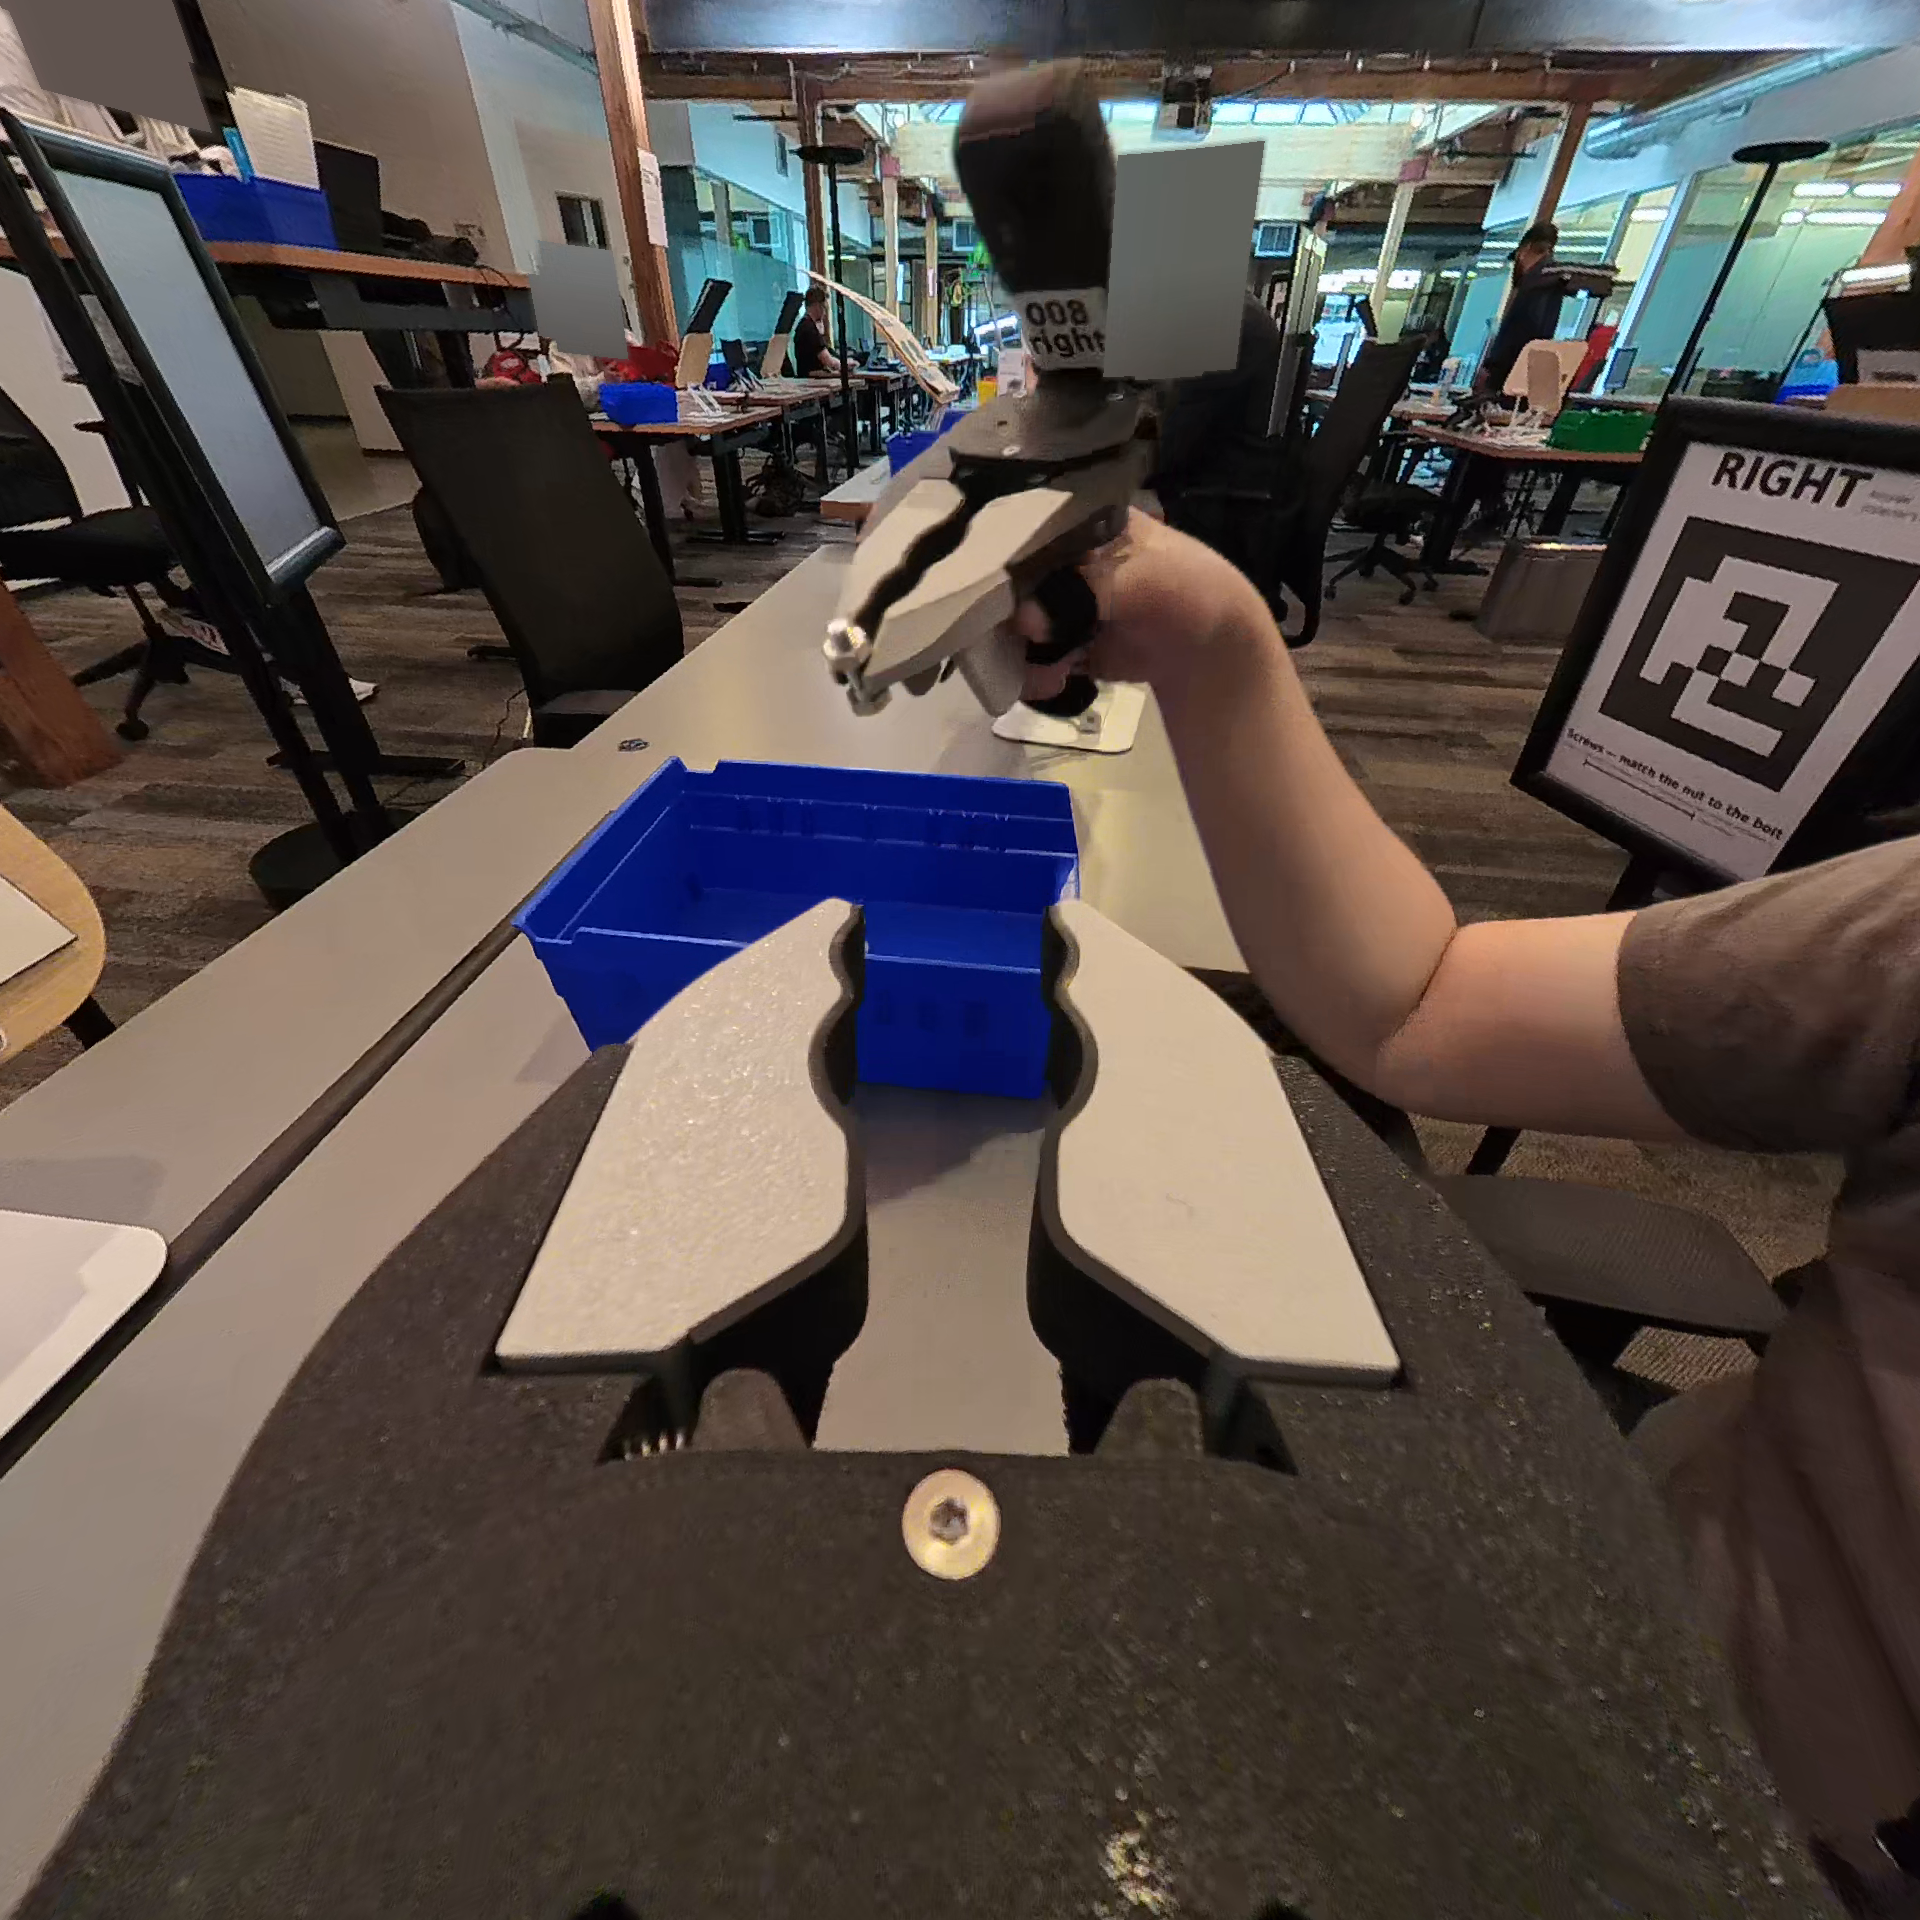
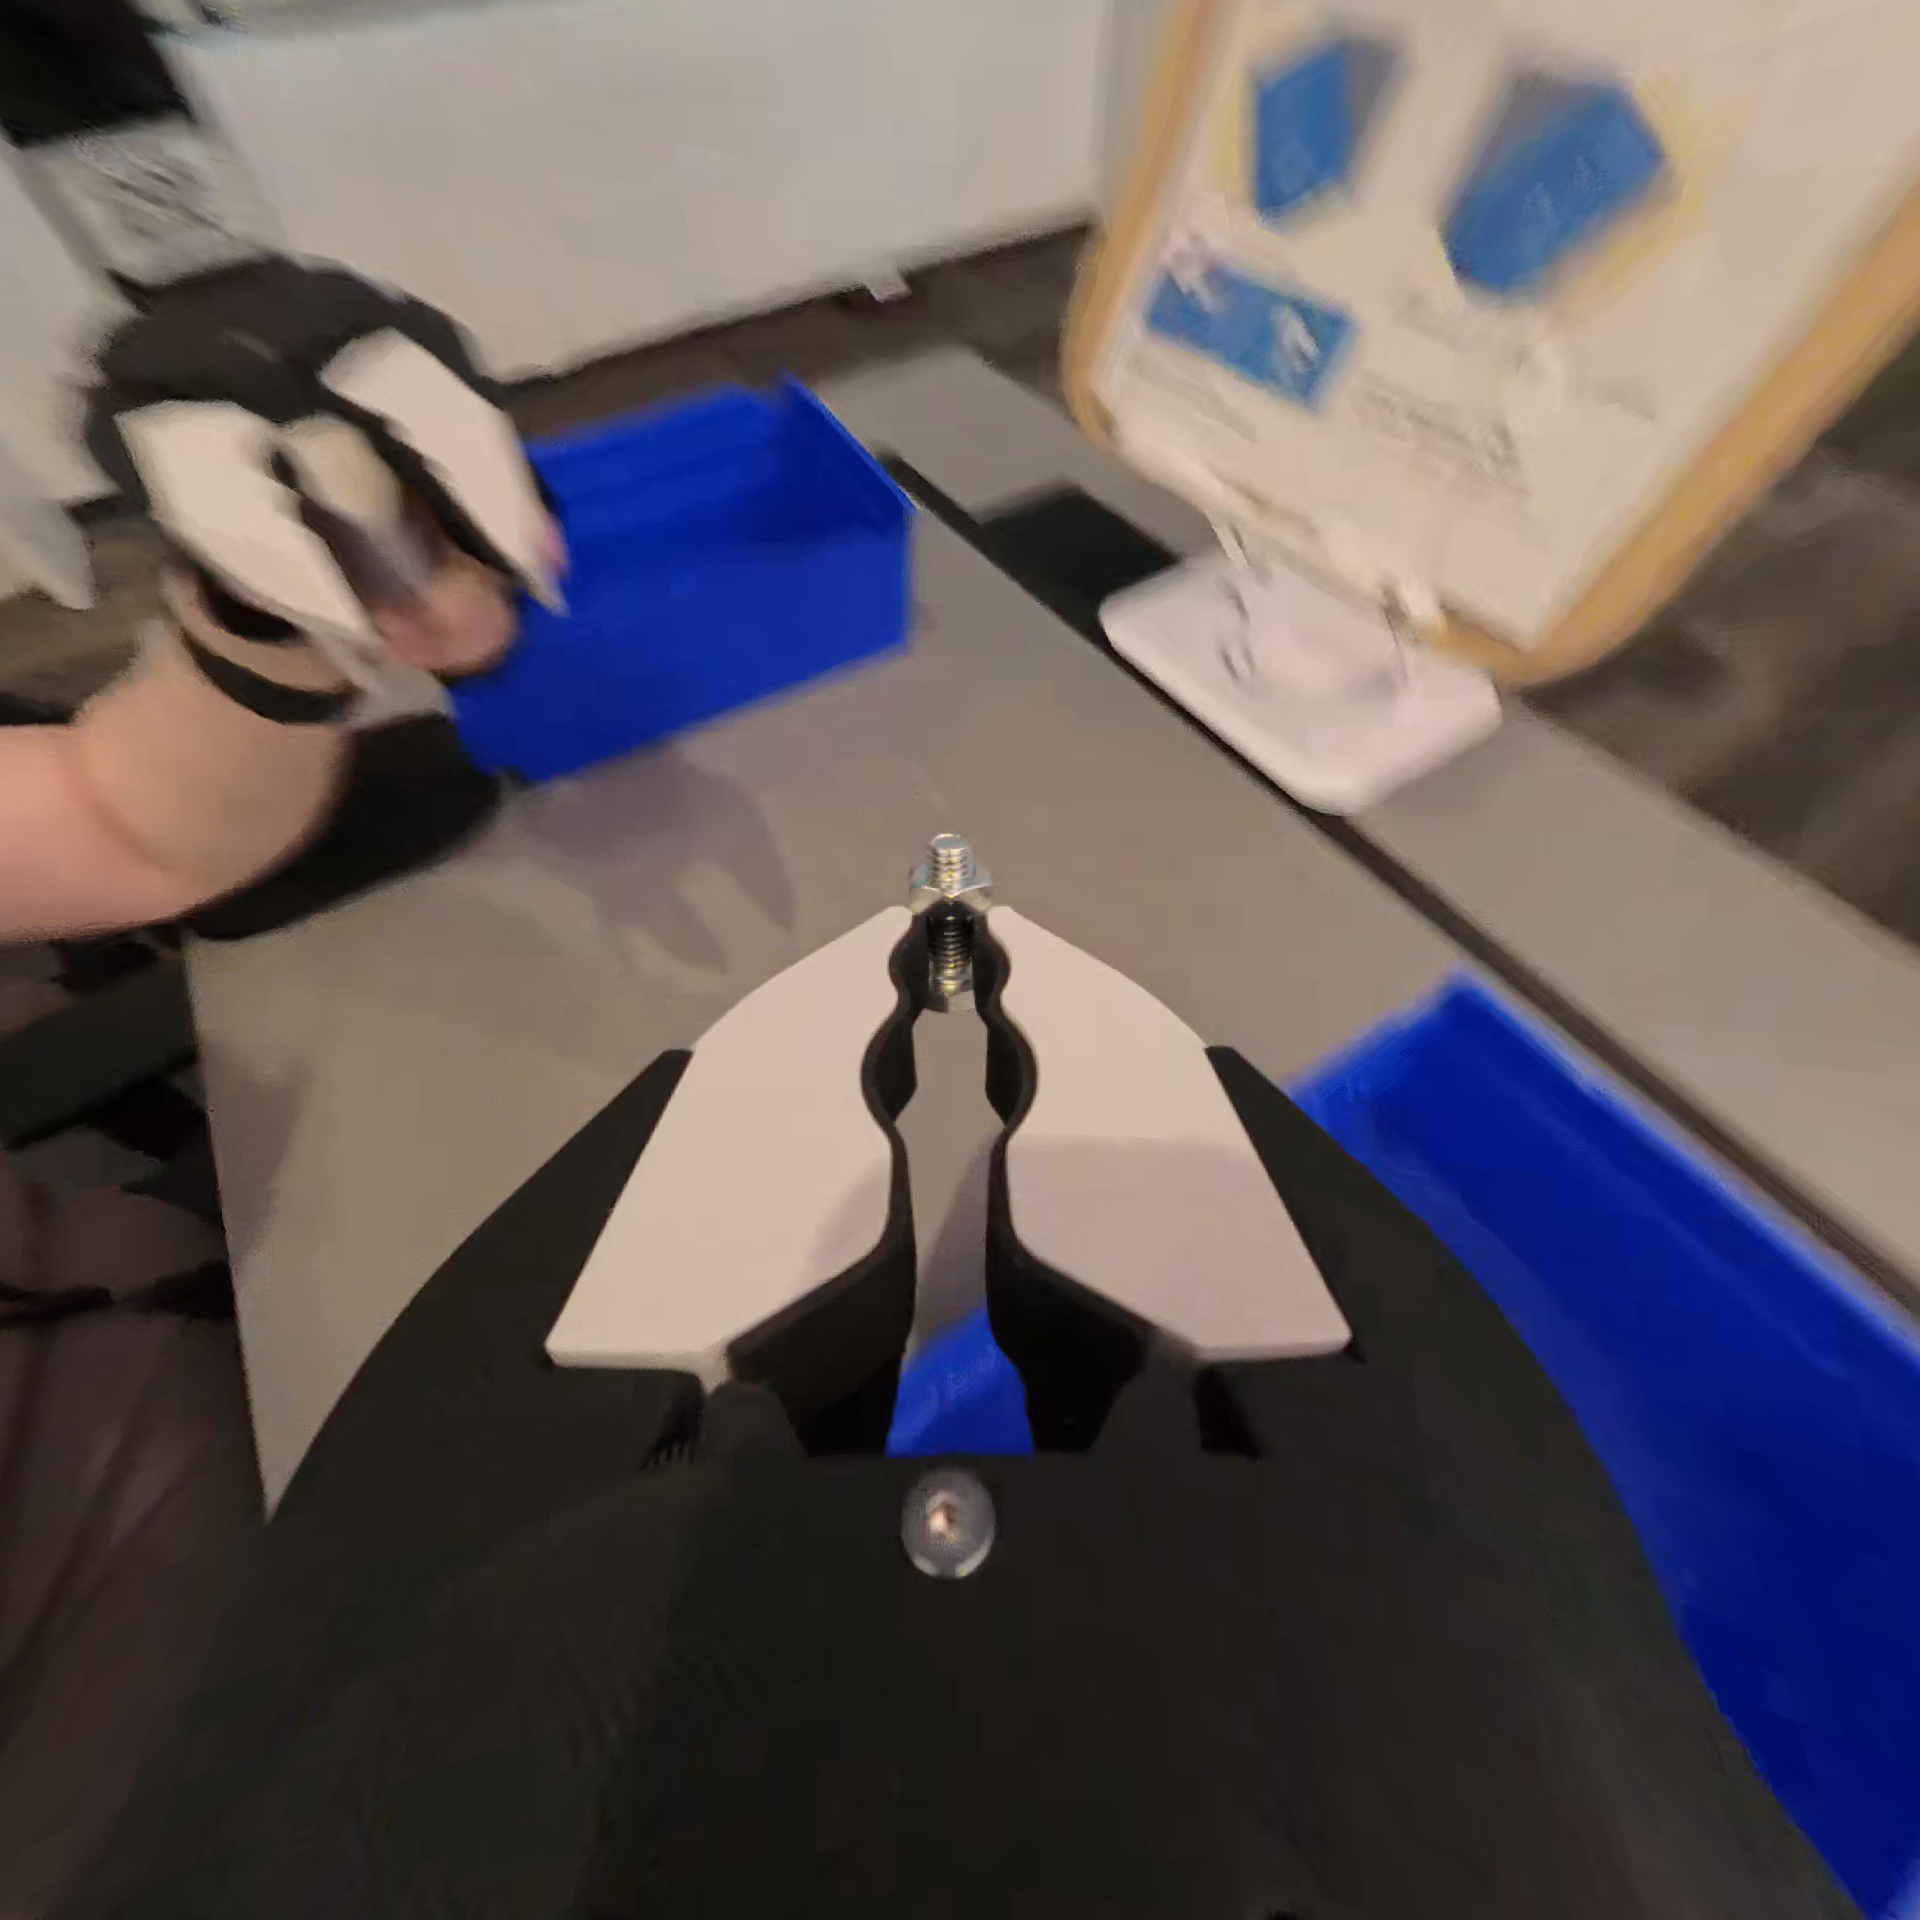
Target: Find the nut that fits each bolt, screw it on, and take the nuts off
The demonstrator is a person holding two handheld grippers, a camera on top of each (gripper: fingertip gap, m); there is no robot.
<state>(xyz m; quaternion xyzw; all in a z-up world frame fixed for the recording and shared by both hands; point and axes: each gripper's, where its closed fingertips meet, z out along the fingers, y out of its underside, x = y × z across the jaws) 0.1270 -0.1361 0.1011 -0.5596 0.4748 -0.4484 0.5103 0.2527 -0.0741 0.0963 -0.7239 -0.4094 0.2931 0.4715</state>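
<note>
Right tool (image 2: 948, 914) is clamped on one silver bolt (image 2: 945, 925). The threaded end sticks out past the fingertips, the hex head sits back between the fingers, and one silver hex nut (image 2: 945, 886) is threaded on just ahead of the tips.

Left tool (image 1: 951, 935) is spread apart and holds nothing.

Two blue bins are visible. One blue bin (image 1: 821, 883) rests on the grey surface (image 1: 312, 997) directly ahead of the left tool; the second bin (image 2: 1621, 1268) lies below and right of the right tool. The right wrist view is blurred away from the tool.
</note>
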